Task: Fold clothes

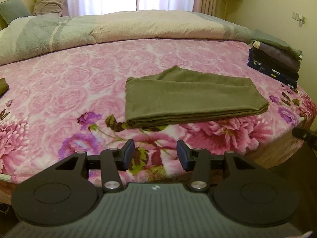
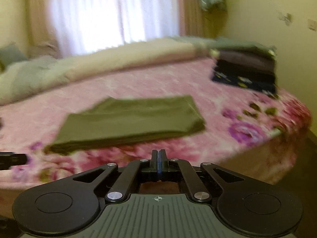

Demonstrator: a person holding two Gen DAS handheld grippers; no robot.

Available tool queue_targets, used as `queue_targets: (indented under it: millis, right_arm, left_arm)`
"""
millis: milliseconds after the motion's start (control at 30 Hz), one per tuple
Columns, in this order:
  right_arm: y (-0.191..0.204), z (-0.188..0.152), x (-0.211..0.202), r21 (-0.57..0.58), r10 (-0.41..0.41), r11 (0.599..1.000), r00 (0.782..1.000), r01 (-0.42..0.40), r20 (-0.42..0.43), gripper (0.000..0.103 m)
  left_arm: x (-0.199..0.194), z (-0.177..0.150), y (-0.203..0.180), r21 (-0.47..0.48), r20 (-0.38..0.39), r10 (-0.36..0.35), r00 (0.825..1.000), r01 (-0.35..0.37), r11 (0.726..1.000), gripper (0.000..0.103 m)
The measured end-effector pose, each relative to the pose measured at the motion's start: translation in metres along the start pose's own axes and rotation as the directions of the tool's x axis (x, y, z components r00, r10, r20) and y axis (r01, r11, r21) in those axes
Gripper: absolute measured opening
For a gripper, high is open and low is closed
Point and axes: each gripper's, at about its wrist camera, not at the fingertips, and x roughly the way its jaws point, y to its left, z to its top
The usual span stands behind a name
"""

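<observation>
No readable brand or text anywhere; only a small emblem on each gripper body, too small to make out. Olive folded garment (image 1: pixel 190 97) lies flat on the pink floral blanket (image 1: pixel 69 83), long axis running left-right across the bed, folded edge toward the cameras, well apart from the stack of folded clothes (image 1: pixel 277 63) at the far right corner. Left gripper (image 1: pixel 155 154) jaws apart and empty above the bed's near edge; right gripper (image 2: pixel 159 158) jaws pressed together on nothing, view blurred.

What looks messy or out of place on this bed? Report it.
Little stands out. The olive garment lies folded flat on the pink floral blanket, though one rear layer pokes out unevenly. The folded stack sits tidy near the bed's far right corner. Both grippers hold nothing.
</observation>
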Motion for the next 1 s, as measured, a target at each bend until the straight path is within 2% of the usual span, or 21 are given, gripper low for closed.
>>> queue_targets:
  millis: [100, 267, 333, 400, 467, 533, 633, 733, 867, 1000]
  right_arm:
    - [0.0, 0.003, 0.009, -0.007, -0.056, 0.998, 0.997, 0.056, -0.047, 0.0]
    - [0.002, 0.006, 0.012, -0.023, -0.068, 0.997, 0.996, 0.067, -0.052, 0.0]
    - [0.004, 0.009, 0.009, -0.037, -0.071, 0.997, 0.997, 0.07, -0.019, 0.0]
    - [0.006, 0.011, 0.001, -0.056, -0.026, 0.998, 0.998, 0.028, 0.049, 0.0]
    - [0.005, 0.015, 0.001, -0.038, 0.01, 0.999, 0.998, -0.007, 0.069, 0.0]
    - [0.002, 0.02, 0.004, -0.013, 0.007, 1.0, 0.997, -0.006, 0.081, 0.0]
    - [0.004, 0.028, 0.017, -0.026, -0.073, 0.997, 0.997, 0.073, -0.006, 0.0]
    - [0.0, 0.03, 0.02, -0.008, -0.082, 0.997, 0.996, 0.082, -0.017, 0.0]
    - [-0.006, 0.027, 0.008, 0.013, 0.008, 1.0, 0.998, -0.009, 0.064, 0.0]
    - [-0.013, 0.024, -0.004, 0.038, 0.096, 0.994, 0.982, -0.103, 0.165, 0.0]
  left_arm:
    - [0.003, 0.002, -0.003, 0.006, -0.002, 0.003, 1.0, -0.003, 1.0, 0.043]
    - [0.006, 0.006, -0.007, 0.018, -0.004, 0.007, 1.0, -0.007, 1.0, 0.043]
    - [0.007, 0.008, -0.009, 0.024, -0.003, 0.006, 1.0, -0.006, 1.0, 0.043]
    - [0.009, 0.01, -0.012, 0.031, -0.002, 0.006, 1.0, -0.006, 1.0, 0.043]
    - [0.01, 0.012, -0.014, 0.035, -0.001, 0.007, 1.0, -0.007, 0.999, 0.043]
    - [0.01, 0.014, -0.016, 0.038, 0.004, 0.005, 1.0, -0.006, 0.999, 0.043]
    - [0.011, 0.016, -0.018, 0.044, 0.006, 0.004, 1.0, -0.004, 0.999, 0.043]
    - [0.014, 0.017, -0.019, 0.048, 0.005, 0.005, 1.0, -0.005, 0.999, 0.043]
    - [0.016, 0.019, -0.02, 0.054, 0.003, 0.006, 1.0, -0.007, 0.998, 0.043]
    - [0.02, 0.02, -0.022, 0.063, -0.001, 0.007, 1.0, -0.007, 0.998, 0.043]
